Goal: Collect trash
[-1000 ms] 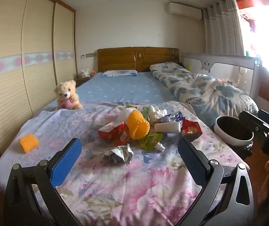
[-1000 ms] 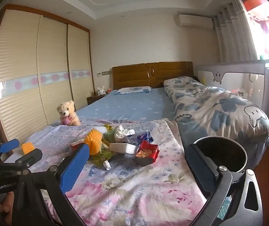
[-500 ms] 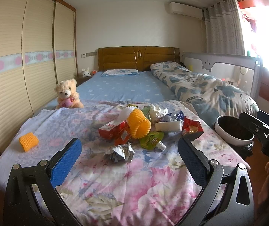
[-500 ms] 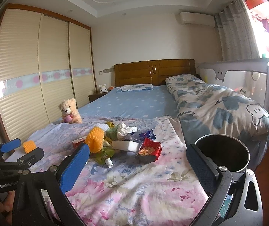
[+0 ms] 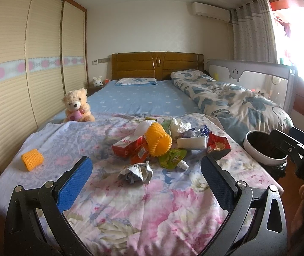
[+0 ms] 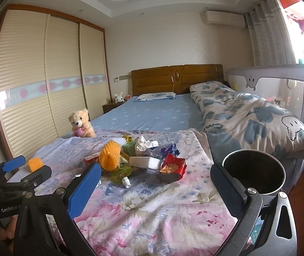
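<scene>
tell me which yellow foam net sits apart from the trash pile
The small foam net lying alone near the bed's left edge, below the teddy bear. The larger net stands in the middle of the pile, against the red box.

Floral bedspread (image 5: 143, 209) soft matt cloth; crumpled wrapper (image 5: 136, 173) shiny foil; headboard (image 5: 157, 65) glossy wood.

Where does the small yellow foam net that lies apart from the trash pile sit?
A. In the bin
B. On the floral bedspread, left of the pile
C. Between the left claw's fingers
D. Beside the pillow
B: the small yellow foam net lies alone on the floral bedspread, well left of the trash pile.
</scene>
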{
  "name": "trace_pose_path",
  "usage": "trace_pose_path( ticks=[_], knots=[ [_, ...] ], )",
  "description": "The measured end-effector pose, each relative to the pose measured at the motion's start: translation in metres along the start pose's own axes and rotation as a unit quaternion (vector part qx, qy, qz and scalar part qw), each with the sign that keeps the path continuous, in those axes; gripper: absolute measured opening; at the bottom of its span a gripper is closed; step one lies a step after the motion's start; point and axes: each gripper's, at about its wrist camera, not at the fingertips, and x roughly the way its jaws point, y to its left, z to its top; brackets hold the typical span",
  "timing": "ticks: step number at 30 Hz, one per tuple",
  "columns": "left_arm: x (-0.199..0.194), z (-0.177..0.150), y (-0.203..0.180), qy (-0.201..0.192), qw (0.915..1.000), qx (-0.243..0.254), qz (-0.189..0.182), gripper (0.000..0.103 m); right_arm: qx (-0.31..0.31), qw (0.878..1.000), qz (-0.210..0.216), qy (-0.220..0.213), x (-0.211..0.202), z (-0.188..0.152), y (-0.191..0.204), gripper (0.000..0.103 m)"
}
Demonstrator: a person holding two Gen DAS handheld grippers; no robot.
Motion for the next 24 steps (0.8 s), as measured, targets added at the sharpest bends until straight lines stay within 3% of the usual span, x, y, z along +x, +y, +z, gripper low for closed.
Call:
trace_pose_path(
  ticks=[24],
  knots=[
    [0.0029, -0.0029, 0.0028, 0.003, 1.0, -0.002, 0.0, 0.103, 0.0, 1.0, 0.006, 0.004, 0.0015, 0.001, 0.0039, 0.103]
  ],
)
